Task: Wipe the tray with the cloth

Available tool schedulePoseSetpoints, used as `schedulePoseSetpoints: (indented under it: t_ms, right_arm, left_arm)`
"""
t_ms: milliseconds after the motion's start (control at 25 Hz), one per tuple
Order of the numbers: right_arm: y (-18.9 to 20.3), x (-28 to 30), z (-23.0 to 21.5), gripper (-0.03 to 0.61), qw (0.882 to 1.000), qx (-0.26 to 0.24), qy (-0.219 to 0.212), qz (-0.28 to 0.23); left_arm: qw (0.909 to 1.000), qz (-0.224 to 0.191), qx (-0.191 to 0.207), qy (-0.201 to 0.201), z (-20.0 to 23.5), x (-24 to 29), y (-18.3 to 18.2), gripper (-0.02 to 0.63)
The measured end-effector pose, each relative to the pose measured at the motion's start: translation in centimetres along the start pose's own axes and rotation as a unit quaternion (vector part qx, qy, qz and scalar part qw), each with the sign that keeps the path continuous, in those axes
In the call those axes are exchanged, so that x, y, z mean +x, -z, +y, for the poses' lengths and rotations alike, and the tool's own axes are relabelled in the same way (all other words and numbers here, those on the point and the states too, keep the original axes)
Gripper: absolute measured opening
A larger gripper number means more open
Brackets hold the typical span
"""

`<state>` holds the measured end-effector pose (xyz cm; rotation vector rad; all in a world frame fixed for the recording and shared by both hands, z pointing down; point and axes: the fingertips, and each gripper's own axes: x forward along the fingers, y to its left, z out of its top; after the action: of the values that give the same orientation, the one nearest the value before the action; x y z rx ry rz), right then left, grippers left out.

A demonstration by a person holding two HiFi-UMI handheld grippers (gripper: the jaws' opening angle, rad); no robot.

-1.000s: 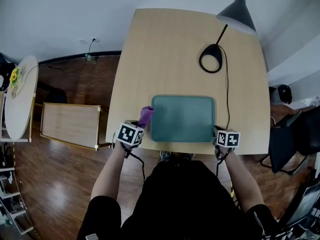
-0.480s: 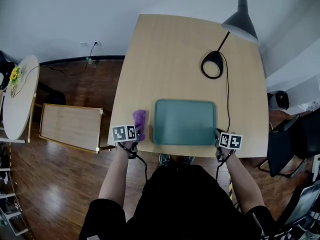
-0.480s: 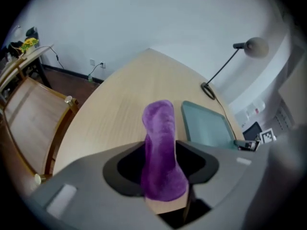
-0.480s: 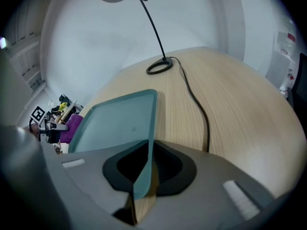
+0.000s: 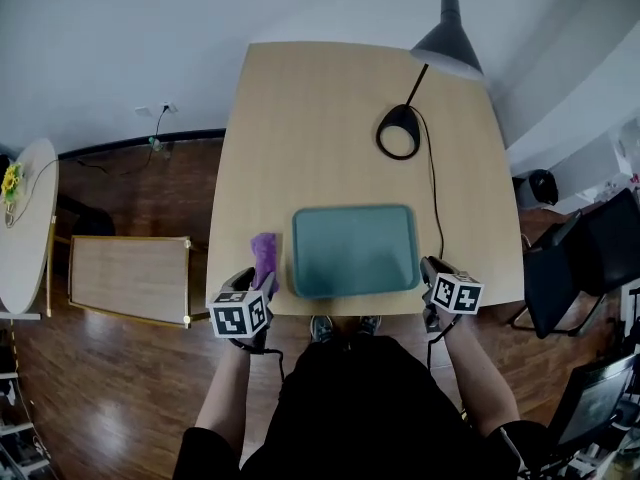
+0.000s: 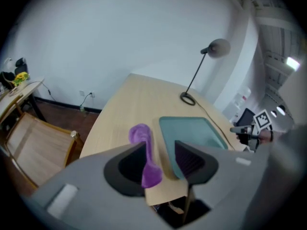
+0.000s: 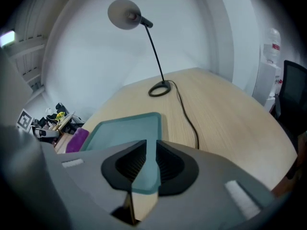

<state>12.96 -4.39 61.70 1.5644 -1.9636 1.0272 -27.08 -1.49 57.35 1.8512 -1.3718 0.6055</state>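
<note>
Left tongs (image 6: 160, 150) are opening over the cloth (image 6: 140, 133), lying loose between them on the worktop (image 6: 129, 99), tray (image 6: 192, 128) just to their right, while right tongs (image 7: 151, 150) are seemingly clamping the tray's near corner, probably steadying it.

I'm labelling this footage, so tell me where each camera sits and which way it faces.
Head view: on the person's head, looking steeply down at table, tray and cloth; arms, left tongs and right tongs show.
Left gripper view: rides the left tongs, facing across the table; jaws opening, cloth lying loose between them.
Right gripper view: rides the right tongs, facing the lamp; jaws pinch the tray's rim.
Shared: both gripper views show tray, cloth, lamp.
</note>
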Motion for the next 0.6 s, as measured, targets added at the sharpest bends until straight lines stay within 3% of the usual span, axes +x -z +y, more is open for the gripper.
schedulePoseSetpoints:
  t_ms: [160,320,600]
  right_arm:
    - [-3.6,-3.0,3.2,0.066,0.997,0.002,-0.028,-0.069]
    - [-7.3,-6.8,6.9,0.064,0.989,-0.021,-0.061,-0.132]
    - [-12.6,-15.7,9.7,0.063,0.961,-0.061,-0.101,-0.251]
  left_arm:
    - [0.9956,-0.054,0.050,0.058,-5.1,-1.4,-2.9,0.198]
    - [0.9848,-0.101,0.089,0.109,-10.2,-3.1,-5.4,0.193]
    - [0.9626,-0.213,0.105,0.131,-16.9,-8.9,-8.7,0.176]
